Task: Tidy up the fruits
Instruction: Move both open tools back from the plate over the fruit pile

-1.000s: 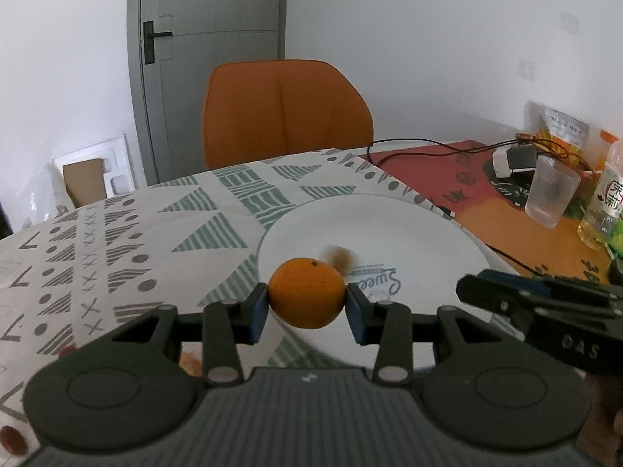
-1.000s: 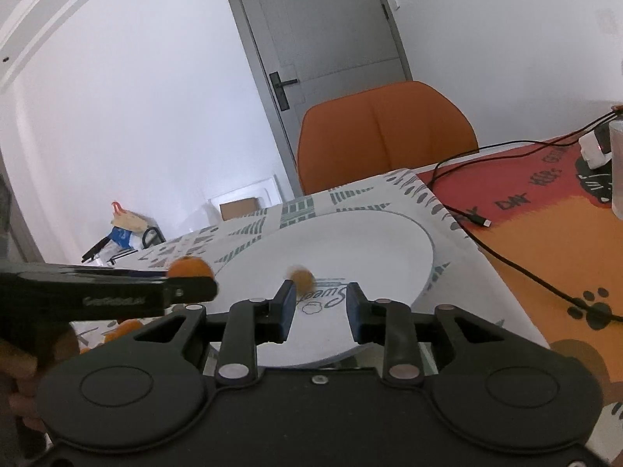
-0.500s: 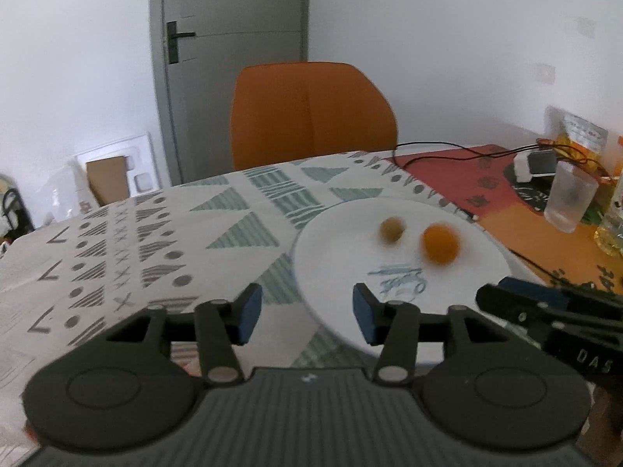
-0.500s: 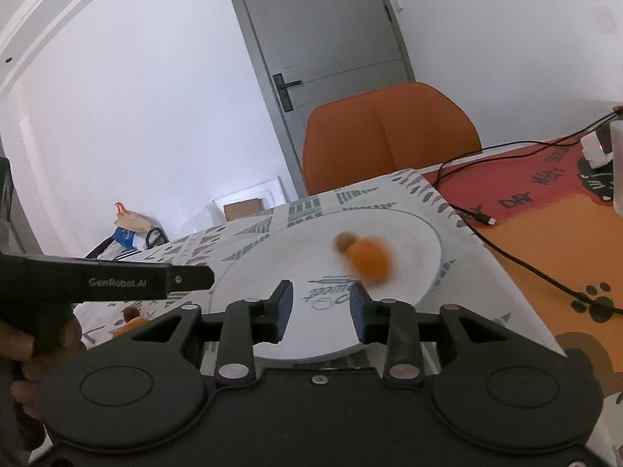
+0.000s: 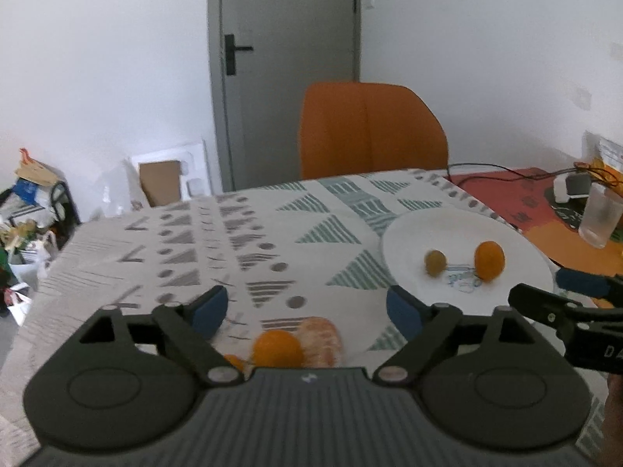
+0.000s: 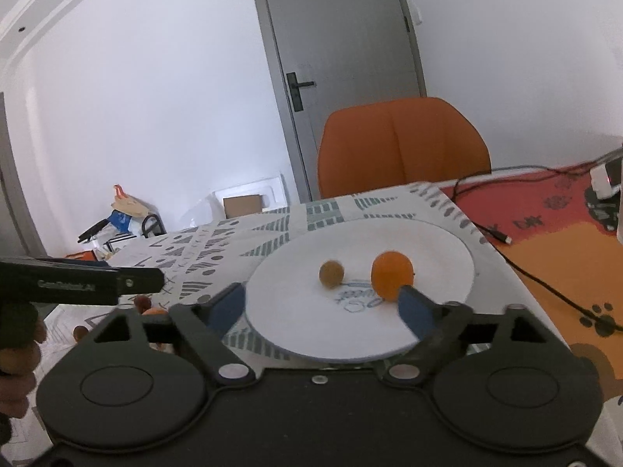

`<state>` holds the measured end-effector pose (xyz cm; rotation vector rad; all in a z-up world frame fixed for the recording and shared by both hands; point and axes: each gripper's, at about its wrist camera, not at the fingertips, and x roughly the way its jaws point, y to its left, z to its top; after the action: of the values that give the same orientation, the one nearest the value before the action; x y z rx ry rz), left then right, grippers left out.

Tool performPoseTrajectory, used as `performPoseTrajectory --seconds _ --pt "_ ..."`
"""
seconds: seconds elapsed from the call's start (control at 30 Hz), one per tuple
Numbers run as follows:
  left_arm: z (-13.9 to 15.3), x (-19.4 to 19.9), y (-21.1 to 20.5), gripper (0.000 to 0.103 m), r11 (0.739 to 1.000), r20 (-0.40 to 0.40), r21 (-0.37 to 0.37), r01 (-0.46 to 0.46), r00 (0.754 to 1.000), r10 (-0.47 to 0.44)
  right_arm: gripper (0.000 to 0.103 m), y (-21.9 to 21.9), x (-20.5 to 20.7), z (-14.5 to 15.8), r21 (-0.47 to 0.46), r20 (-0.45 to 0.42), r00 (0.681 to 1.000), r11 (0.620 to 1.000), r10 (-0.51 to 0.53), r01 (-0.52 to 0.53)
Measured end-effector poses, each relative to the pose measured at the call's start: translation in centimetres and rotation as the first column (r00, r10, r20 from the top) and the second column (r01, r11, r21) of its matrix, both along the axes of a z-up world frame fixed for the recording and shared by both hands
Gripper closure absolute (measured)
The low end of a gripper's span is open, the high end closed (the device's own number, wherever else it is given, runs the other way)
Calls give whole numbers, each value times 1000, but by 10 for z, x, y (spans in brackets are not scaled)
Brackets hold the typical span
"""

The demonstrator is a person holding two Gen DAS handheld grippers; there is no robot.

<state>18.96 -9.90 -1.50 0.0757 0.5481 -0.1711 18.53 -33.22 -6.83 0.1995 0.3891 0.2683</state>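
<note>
A white plate [image 5: 518,241] [image 6: 436,245] holds an orange [image 5: 489,260] [image 6: 391,275] and a small brown fruit [image 5: 435,262] [image 6: 331,272]. My left gripper [image 5: 307,309] hangs over the patterned tablecloth to the left of the plate, its jaws opening wide with nothing between them. Close below it lie another orange [image 5: 277,348] and a peeled orange [image 5: 323,340]. My right gripper [image 6: 323,309] sits at the plate's near rim, jaws opening and empty. Its right fingertip [image 6: 414,307] stands just in front of the orange on the plate.
An orange chair [image 5: 370,128] stands behind the table. A clear cup [image 5: 599,214], cables and a charger [image 5: 572,188] sit on the red mat at right. More small fruits [image 6: 142,303] lie on the cloth at left. Clutter fills the floor at far left.
My left gripper let go of the orange, which rolled onto the plate beside the brown fruit. Both grippers opened wide. The left one drew back to the left, off the plate.
</note>
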Motion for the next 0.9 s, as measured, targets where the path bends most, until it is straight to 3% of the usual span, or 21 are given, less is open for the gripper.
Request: performPoseTrajectory --seconds 0.1,0.4,0.9 --pt "3 -8 15 8 1000 1 -8 -16 1000 16 0 9 -2 3 1 4 1000 1000 0 0" --pt "11 -33 58 5 994 21 -46 -95 995 97 0 34 -14 12 -15 10 1000 1000 15 -15" --pt "15 -70 122 5 977 66 -120 -178 980 187 0 81 -30 16 -30 -20 992 992 125 -125"
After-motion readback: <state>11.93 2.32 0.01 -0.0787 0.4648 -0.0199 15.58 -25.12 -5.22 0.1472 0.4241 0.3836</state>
